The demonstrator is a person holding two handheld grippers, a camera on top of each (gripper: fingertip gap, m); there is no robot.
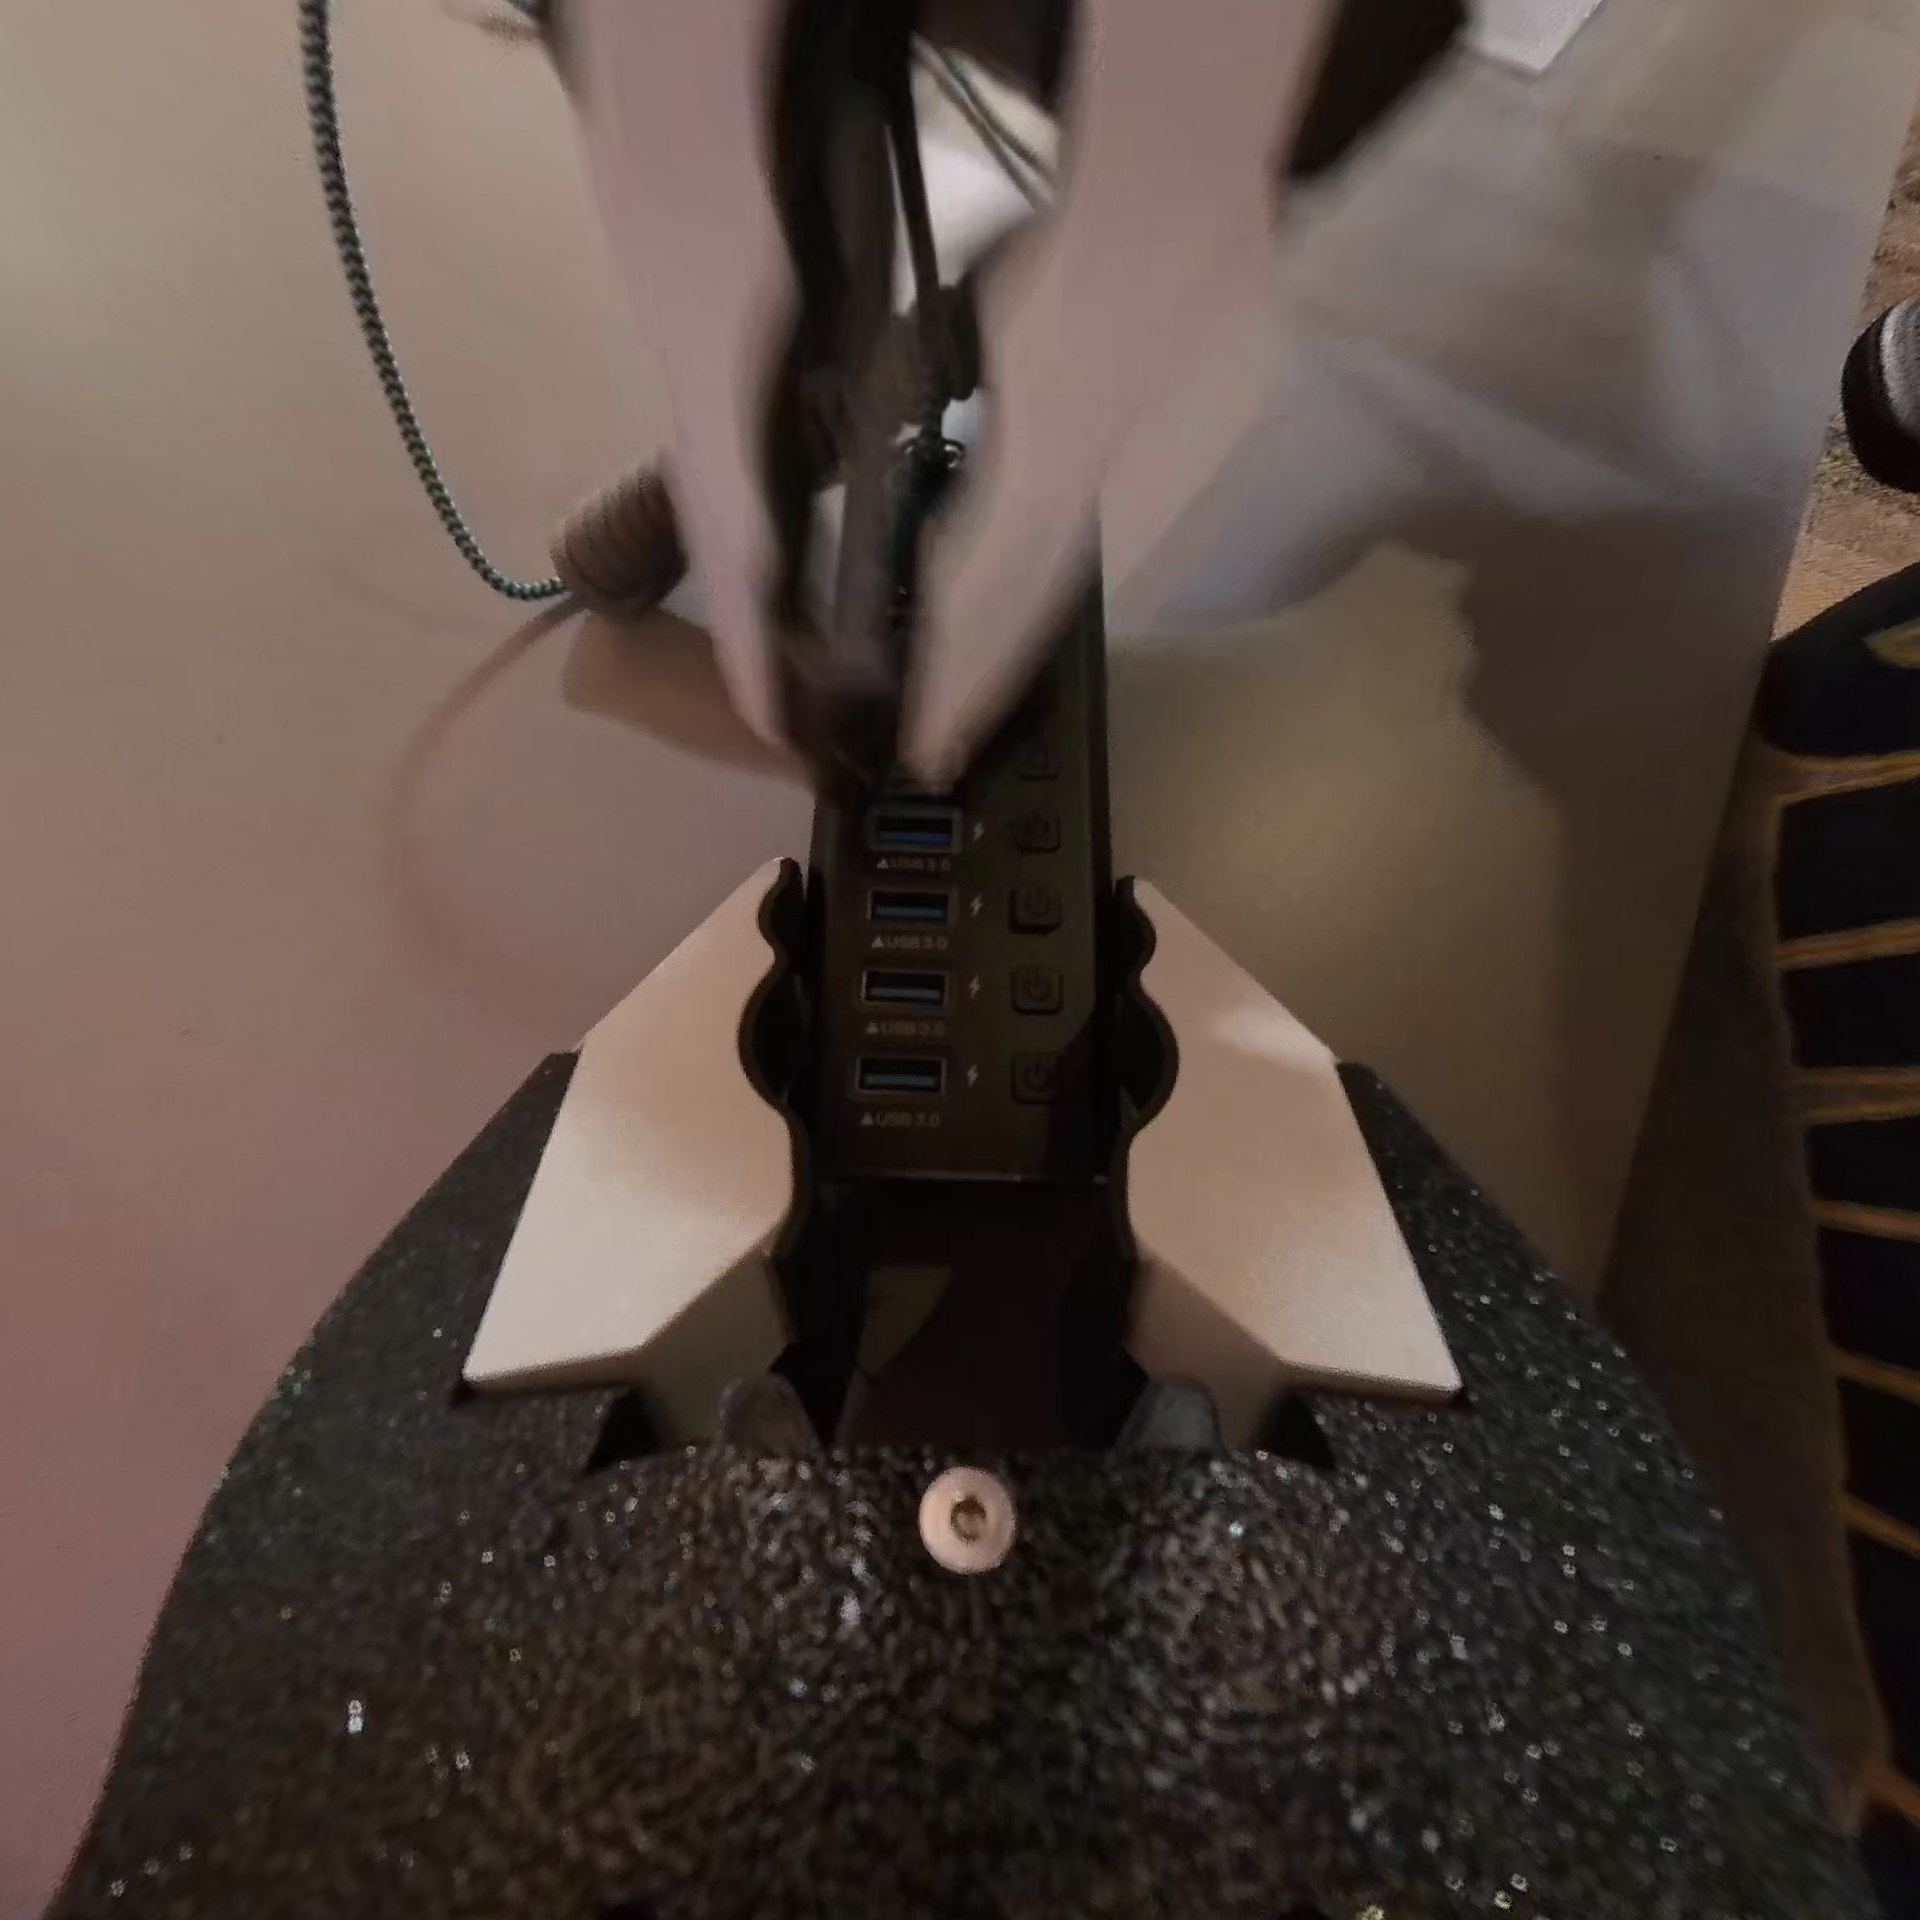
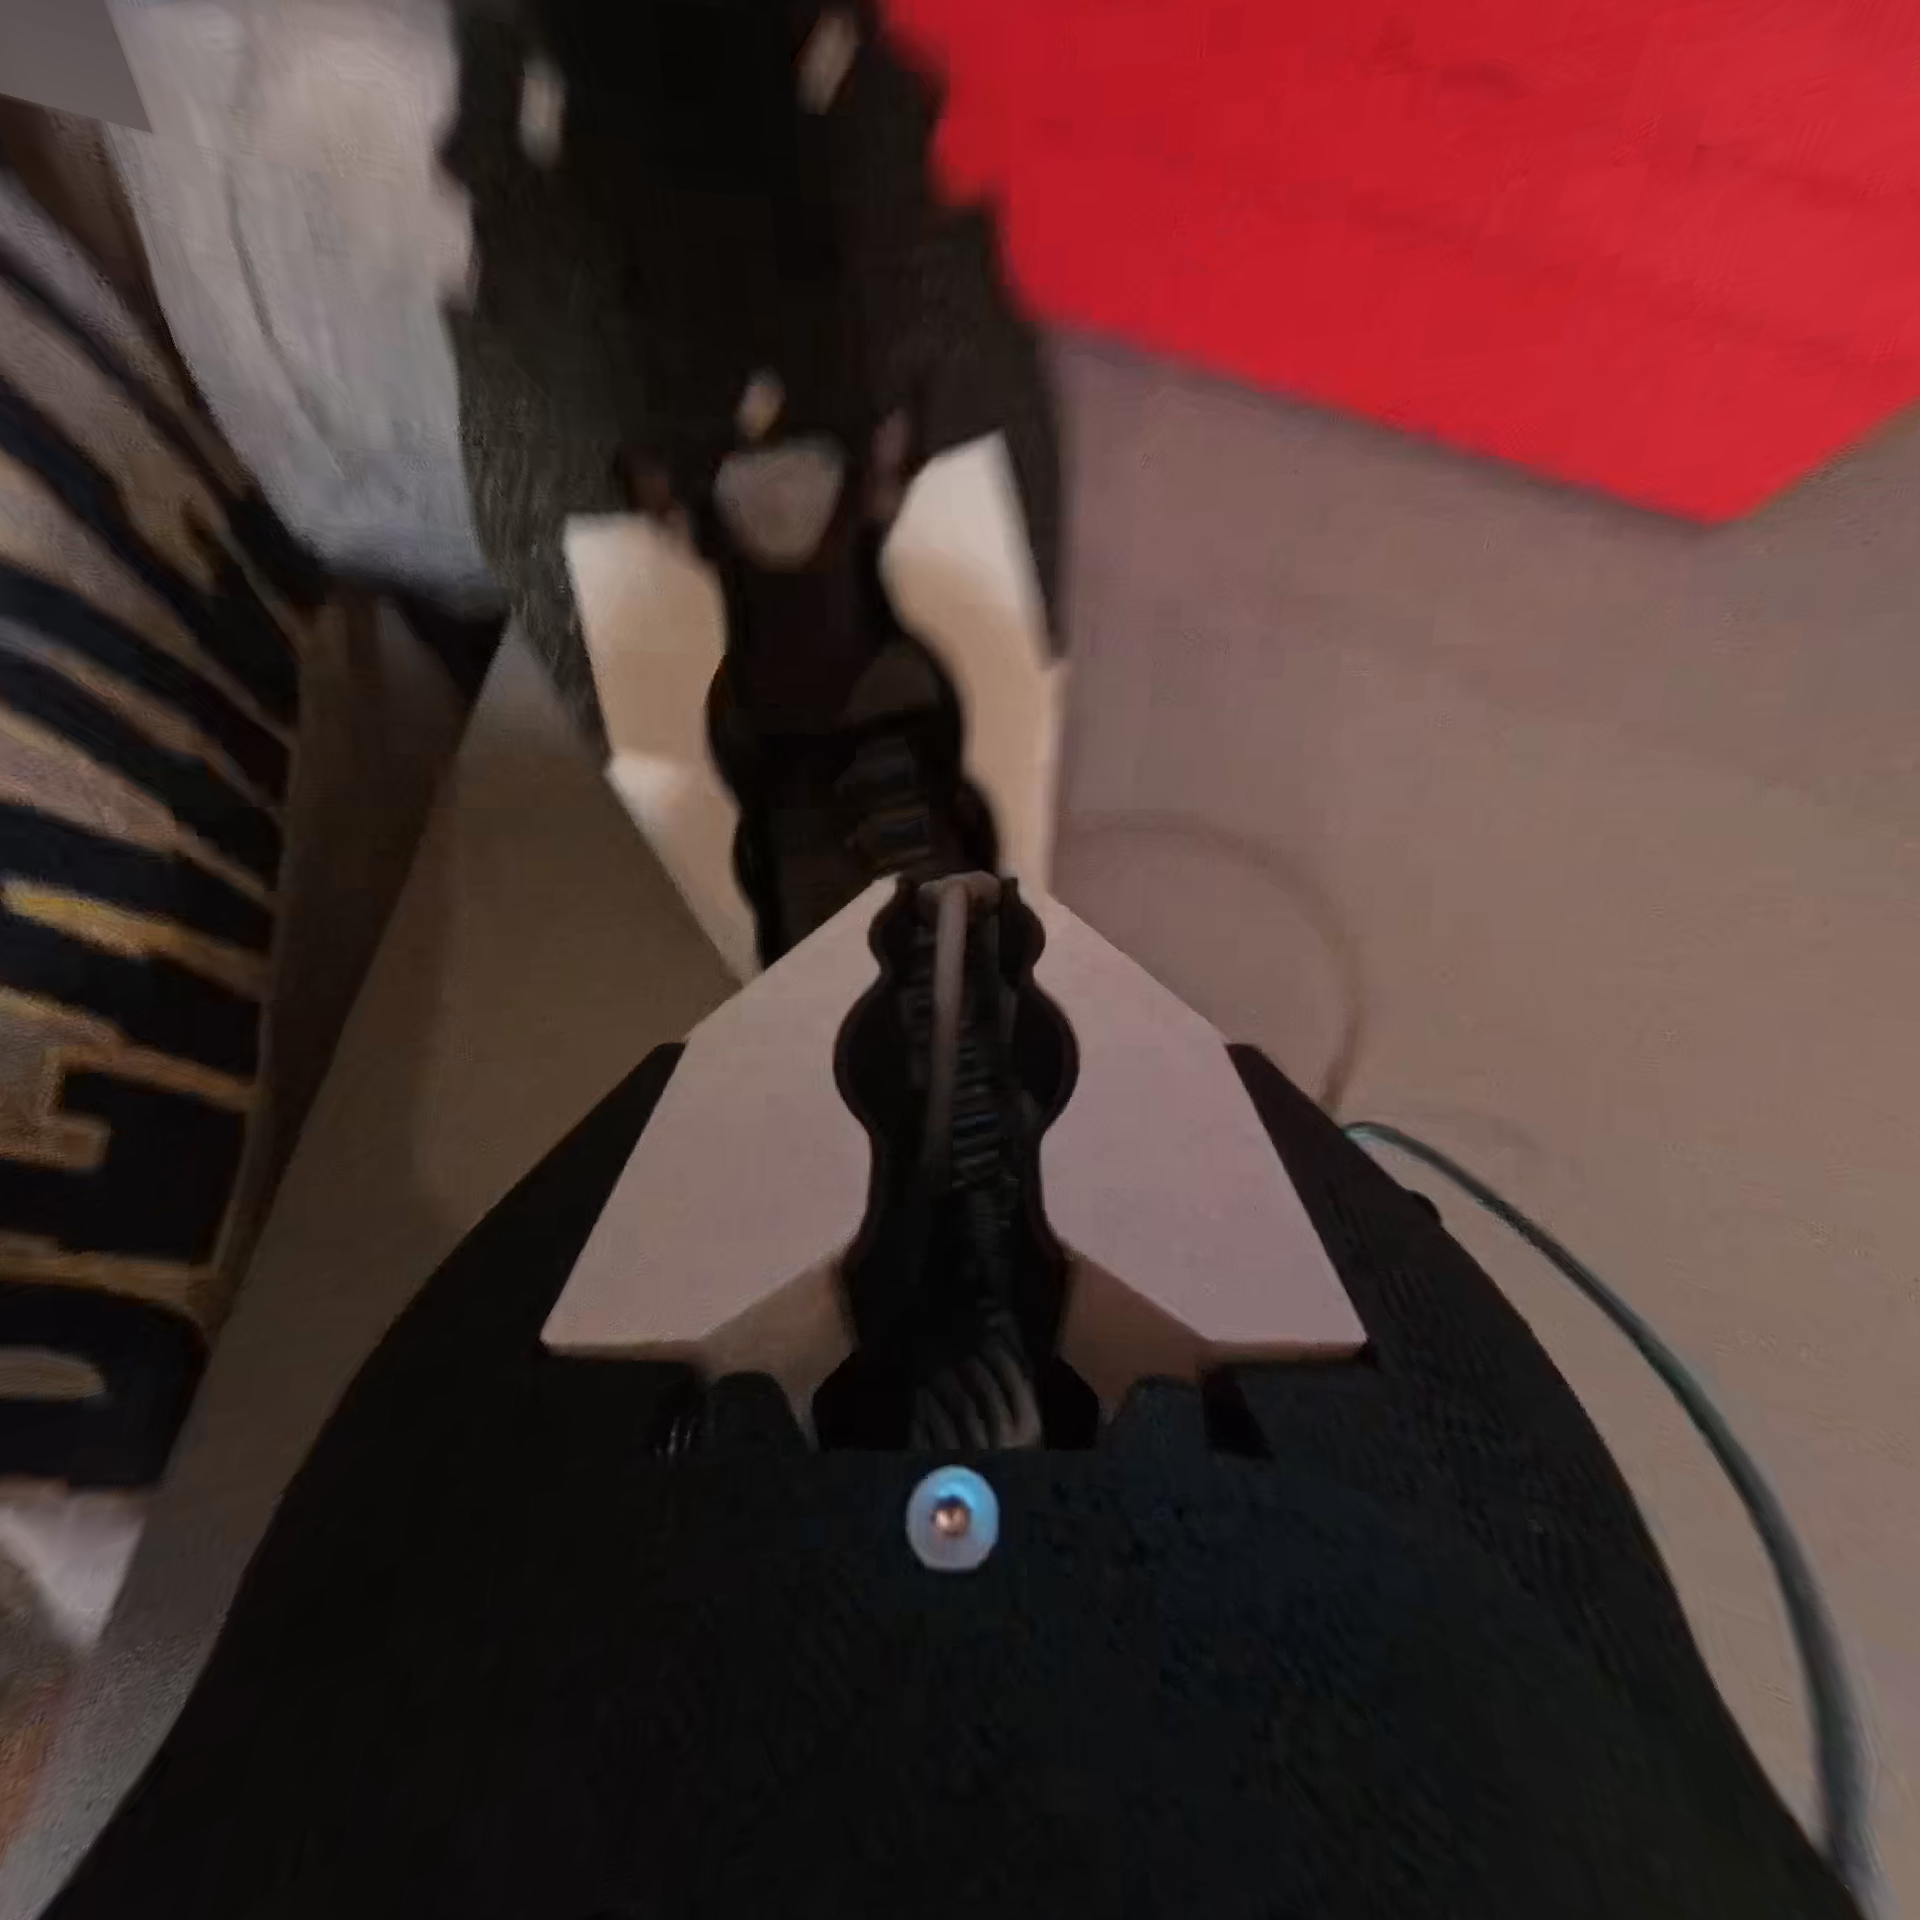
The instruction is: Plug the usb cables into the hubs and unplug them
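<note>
A black USB hub (image 1: 961,1039) with a row of blue ports and power buttons sits clamped between the fingers of my left gripper (image 1: 961,883), which is shut on its sides. My right gripper (image 1: 873,743) comes in from the far side, motion-blurred, with its tips on the hub just beyond the nearest empty ports. In the right wrist view my right gripper (image 2: 956,894) is shut on a grey braided USB cable (image 2: 951,1039) running between its fingers. The left gripper (image 2: 831,790) and hub (image 2: 800,665) show blurred ahead. Whether the plug is seated is hidden.
A braided cable (image 1: 353,270) curves across the beige tabletop (image 1: 208,935) at left. A thin green cable (image 2: 1714,1403) trails at right. A dark striped rug (image 1: 1849,1039) lies past the table's right edge. A red object (image 2: 1455,208) sits at the far side.
</note>
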